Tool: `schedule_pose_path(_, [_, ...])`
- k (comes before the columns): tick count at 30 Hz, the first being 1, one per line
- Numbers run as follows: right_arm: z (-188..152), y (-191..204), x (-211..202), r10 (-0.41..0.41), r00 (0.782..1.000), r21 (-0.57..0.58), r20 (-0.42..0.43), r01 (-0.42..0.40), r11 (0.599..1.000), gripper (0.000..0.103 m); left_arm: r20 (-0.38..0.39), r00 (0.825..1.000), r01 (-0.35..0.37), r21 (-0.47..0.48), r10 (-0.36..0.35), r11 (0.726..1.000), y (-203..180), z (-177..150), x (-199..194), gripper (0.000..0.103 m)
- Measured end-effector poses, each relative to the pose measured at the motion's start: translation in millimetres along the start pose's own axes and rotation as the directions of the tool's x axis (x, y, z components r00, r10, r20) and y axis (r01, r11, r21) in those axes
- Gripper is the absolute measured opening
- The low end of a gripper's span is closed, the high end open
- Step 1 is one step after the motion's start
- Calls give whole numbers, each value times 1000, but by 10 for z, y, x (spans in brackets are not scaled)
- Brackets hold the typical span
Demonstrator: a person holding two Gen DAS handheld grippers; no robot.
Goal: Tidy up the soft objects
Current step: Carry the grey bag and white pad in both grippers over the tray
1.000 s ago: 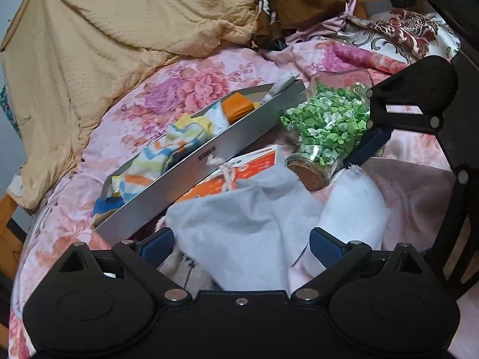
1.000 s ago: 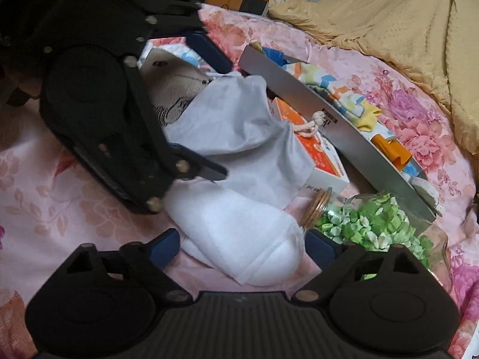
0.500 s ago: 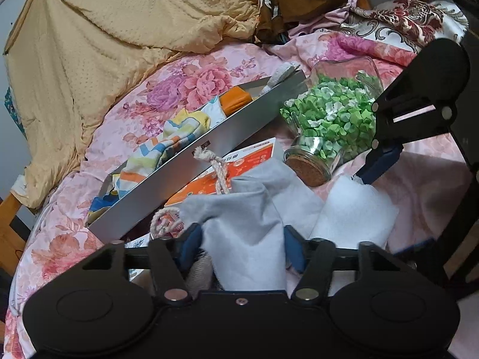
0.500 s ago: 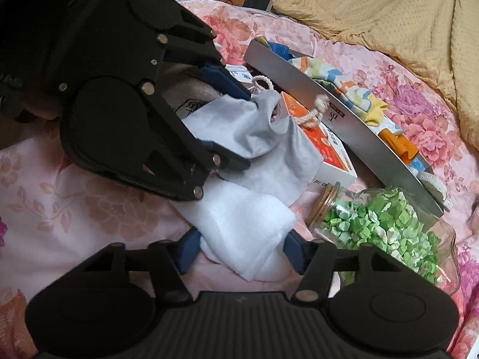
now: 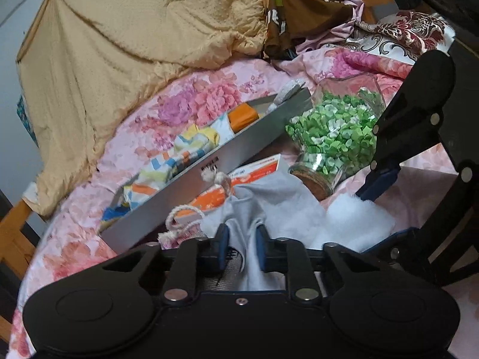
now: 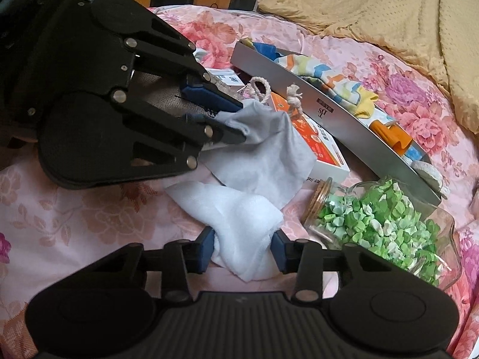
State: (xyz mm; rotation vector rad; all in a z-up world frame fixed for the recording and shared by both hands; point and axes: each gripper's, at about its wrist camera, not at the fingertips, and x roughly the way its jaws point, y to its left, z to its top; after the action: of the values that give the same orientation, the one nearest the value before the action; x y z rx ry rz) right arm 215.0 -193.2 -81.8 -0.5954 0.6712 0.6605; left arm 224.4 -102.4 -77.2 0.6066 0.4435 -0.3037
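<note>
A pale grey soft cloth (image 6: 263,149) lies bunched and partly lifted over an orange-and-white box near the middle of the pink floral bedspread (image 6: 74,215). Touching its near edge, a crumpled white gauzy cloth (image 6: 239,221) rests on the bedspread.

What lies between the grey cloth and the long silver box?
In the right wrist view, an orange-and-white carton lies between the grey cloth and the silver box.
</note>
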Motion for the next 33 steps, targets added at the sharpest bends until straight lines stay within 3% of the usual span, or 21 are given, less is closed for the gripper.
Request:
schedule_pose_path(3, [3,-20,-13,-1,1000,13,4,1,1000,43,25,1000,-3,-8,3,1000,-9,33,-46,12])
schedule_pose_path(9, [15,-97,-55,-1,1000,62,26,-1,998,31,49,999,6,-78,-2,997,14,81,-91,8])
schedule_pose_path(13, [18,-210,-101,3,999,140,49,-10,990,21,25,999,41,-204,-37,978,95,77,-66,6])
schedule_pose_path(16, [9,-324,-142,27,997,220,75,-43,975,17,-7,998,51,-372,-58,927,243,50,-21,6])
schedule_pose_path(20, [2,-423,-224,12,993,275,121,-45,960,15,-25,996,56,-589,-87,806,484,-6,-23,6])
schedule_pose_path(24, [-13,-516,-344,-25,982,317,187,-36,948,15,-24,996,42,-696,-82,717,622,-17,-72,6])
schedule_pose_path(26, [-17,-581,-407,-59,973,351,223,-24,936,15,-11,997,42,-722,-72,690,659,7,-120,6])
schedule_pose_path(33, [-45,-787,-559,-146,943,465,300,-11,885,16,40,998,64,-762,-52,644,680,181,-301,6])
